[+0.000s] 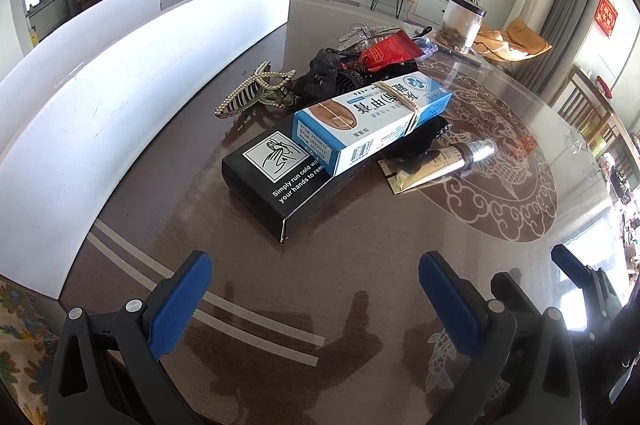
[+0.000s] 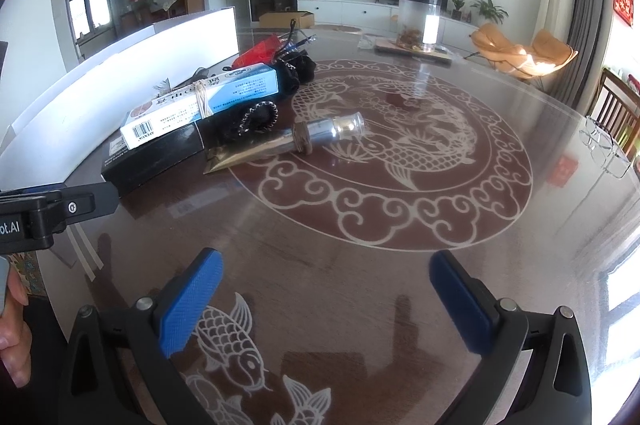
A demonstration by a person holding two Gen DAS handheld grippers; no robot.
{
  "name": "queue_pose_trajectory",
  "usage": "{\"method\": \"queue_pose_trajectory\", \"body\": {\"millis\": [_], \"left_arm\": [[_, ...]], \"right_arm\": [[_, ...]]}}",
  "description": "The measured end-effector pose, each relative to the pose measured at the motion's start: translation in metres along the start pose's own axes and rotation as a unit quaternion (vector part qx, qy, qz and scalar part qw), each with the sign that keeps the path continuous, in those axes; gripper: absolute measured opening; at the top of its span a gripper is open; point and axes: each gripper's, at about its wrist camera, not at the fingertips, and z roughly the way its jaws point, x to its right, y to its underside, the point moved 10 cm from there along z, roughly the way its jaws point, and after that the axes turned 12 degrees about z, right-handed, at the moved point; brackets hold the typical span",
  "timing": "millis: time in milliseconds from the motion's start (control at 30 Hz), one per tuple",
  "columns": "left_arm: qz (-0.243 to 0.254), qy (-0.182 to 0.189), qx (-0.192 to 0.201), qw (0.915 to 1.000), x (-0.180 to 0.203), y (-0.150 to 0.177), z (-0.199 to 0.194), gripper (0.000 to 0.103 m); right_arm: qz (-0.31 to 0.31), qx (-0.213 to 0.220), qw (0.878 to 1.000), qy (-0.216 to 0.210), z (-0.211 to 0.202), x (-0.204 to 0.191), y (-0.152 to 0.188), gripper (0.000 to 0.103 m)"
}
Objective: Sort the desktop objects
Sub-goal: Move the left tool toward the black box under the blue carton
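A pile of small objects lies on the glass-topped table [image 1: 360,285]. A black box [image 1: 276,185] carries a blue-and-white carton [image 1: 372,121] bound with a rubber band. A gold tube with a silver cap [image 1: 440,165] lies to their right. Behind are a pearl hair claw [image 1: 256,93], black hair accessories [image 1: 328,73] and a red packet [image 1: 388,53]. My left gripper [image 1: 316,301] hovers open, short of the black box. My right gripper [image 2: 326,305] is open over bare glass, with the tube [image 2: 296,141] and the carton [image 2: 204,97] farther ahead and to the left.
A white folded board [image 1: 120,97] stands along the left side of the table. A clear jar [image 2: 420,21] sits on a tray at the far side. Glasses [image 2: 604,145] rest near the right edge. A hand [image 2: 14,329] shows at the left of the right wrist view.
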Motion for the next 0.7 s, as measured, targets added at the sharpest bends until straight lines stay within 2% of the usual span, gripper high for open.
{"method": "queue_pose_trajectory", "body": {"millis": [267, 700], "left_arm": [[-0.016, 0.015, -0.023, 0.9995, -0.002, 0.006, 0.010, 0.103], [-0.028, 0.022, -0.030, 0.9989, -0.004, 0.008, 0.014, 0.103]], "right_arm": [[-0.003, -0.004, 1.000, 0.010, 0.008, -0.001, 0.004, 0.103], [0.000, -0.029, 0.999, 0.021, 0.020, 0.000, 0.007, 0.103]]}}
